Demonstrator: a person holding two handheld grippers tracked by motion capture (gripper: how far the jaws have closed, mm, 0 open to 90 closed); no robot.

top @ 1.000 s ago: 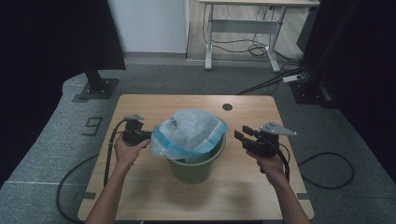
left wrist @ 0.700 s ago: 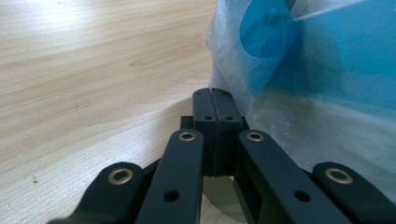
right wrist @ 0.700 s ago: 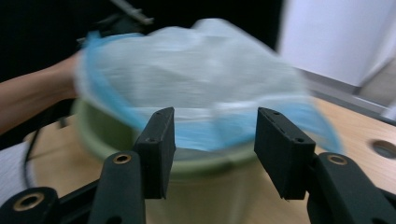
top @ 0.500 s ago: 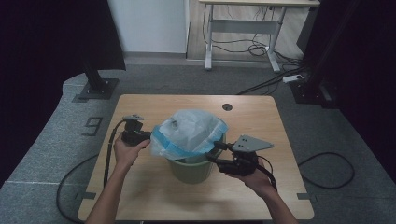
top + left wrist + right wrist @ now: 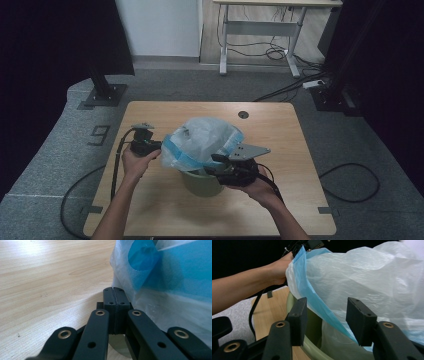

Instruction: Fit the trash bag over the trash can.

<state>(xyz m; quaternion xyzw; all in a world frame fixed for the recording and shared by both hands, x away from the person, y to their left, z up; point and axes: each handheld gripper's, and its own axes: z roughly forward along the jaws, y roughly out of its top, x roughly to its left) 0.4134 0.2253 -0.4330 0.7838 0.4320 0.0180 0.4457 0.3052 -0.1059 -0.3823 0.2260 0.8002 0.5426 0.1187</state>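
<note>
Bucket [image 5: 201,181], olive green, stands at the middle of the desk [image 5: 280,135], lined with a translucent plastic bag [image 5: 202,140] edged in blue, which billows above the rim. Since a second ago the right tool [image 5: 216,161] has come in from the right of the frame to the bucket's rim. Its jaws, just closing a little, stand half apart with the bag's blue edge between them, not pressed. At the bag's left side the left tool [image 5: 156,146] is shut, its pads together; whether bag film is pinched I cannot tell.
</note>
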